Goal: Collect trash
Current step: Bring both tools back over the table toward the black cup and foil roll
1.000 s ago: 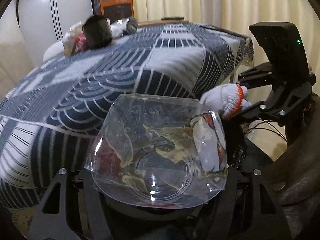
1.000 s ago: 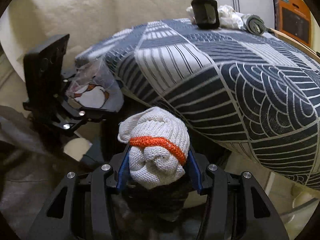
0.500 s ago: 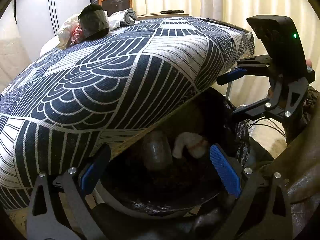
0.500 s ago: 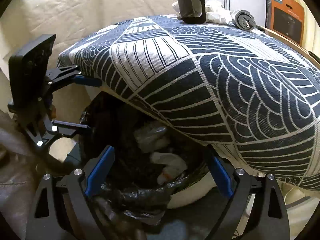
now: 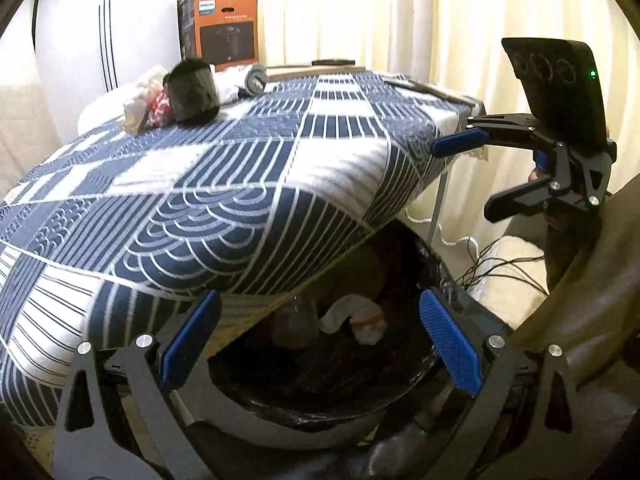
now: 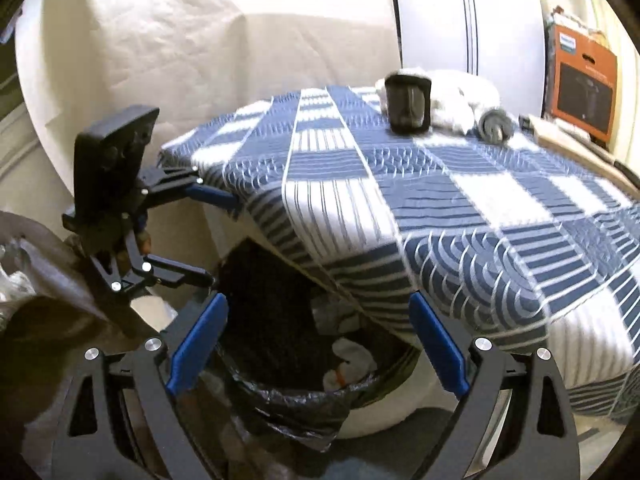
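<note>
A bin with a black liner [image 5: 320, 408] stands under the corner of the blue-and-white clothed table [image 5: 240, 184]. Inside it lie a balled white glove with an orange band [image 5: 362, 320] and a clear plastic container [image 5: 292, 322]. My left gripper [image 5: 320, 300] hangs open above the bin with nothing between its blue pads. To its right my right gripper [image 5: 466, 179] is open too. The right wrist view shows that gripper [image 6: 317, 304] empty over the liner [image 6: 288, 404] and glove [image 6: 352, 360], with the left gripper [image 6: 220, 242] to its left. A black cup [image 5: 192, 92] and crumpled wrappers [image 5: 146, 110] lie on the table's far end.
A grey roll [image 6: 496, 126] and white crumpled material [image 6: 460, 100] lie beside the black cup [image 6: 408, 104]. An orange box [image 5: 224, 28] stands behind the table near pale curtains. Cables [image 5: 500, 268] trail on the floor right of the bin. The tablecloth overhangs part of the bin's mouth.
The left gripper let go of the clear container and the right let go of the balled glove; both now lie in the bin. Both grippers opened wide and rose.
</note>
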Tool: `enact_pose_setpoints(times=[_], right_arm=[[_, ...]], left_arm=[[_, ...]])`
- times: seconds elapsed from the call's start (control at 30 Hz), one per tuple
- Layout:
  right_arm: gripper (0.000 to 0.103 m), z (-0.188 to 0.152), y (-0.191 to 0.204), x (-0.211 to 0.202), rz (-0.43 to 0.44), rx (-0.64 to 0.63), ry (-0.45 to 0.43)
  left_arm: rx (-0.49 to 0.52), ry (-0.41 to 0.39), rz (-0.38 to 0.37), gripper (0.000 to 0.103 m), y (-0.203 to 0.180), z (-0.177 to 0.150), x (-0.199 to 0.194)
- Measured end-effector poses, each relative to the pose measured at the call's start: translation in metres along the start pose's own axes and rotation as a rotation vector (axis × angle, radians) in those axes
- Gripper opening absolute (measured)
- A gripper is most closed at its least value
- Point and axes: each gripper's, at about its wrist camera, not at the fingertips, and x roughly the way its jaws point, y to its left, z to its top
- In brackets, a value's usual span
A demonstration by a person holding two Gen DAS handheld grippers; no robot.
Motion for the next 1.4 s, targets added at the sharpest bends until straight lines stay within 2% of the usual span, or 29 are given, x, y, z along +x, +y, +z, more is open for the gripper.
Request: enact_pose_setpoints(times=[0.1, 0.2, 0.3, 0.6, 0.7, 0.83, 0.93, 1.07, 1.4], right_arm=[[0.088, 0.014, -0.003, -0.007, -0.029, 0.0, -0.025], [0.089, 0.027, -0.011, -0.011, -0.071, 0.012, -0.043], [0.089, 0.042, -0.021, -0.009, -0.132, 0.018, -0.039], [0.089, 0.084, -0.056, 0.007, -0.213, 0.055, 0.009], [0.089, 0.097, -0.065, 0.012, -0.223, 0.057, 0.016], [0.089, 0.118, -0.077, 0.018, -0.228, 0.052, 0.023], [0.089, 0.131, -0.086, 0.026, -0.21, 0.06, 0.05], [0.089, 0.149, -0.099, 0.037, -0.197, 0.074, 0.09], [0.089, 0.188, -0.127, 0.061, -0.209, 0.096, 0.116]], left_arm=[[-0.006, -0.022, -0.009, 0.097, 0.003, 0.006, -0.009], [-0.002, -0.034, 0.02, 0.097, 0.004, 0.014, -0.015], [-0.001, -0.042, 0.04, 0.097, 0.008, 0.023, -0.021], [-0.013, -0.038, 0.106, 0.097, 0.025, 0.05, -0.019], [-0.026, -0.033, 0.118, 0.097, 0.033, 0.058, -0.014], [-0.034, -0.052, 0.19, 0.097, 0.042, 0.072, -0.01], [-0.05, -0.062, 0.169, 0.097, 0.048, 0.082, -0.007], [-0.054, -0.065, 0.179, 0.097, 0.053, 0.098, -0.002], [-0.039, -0.058, 0.207, 0.097, 0.062, 0.134, 0.026]])
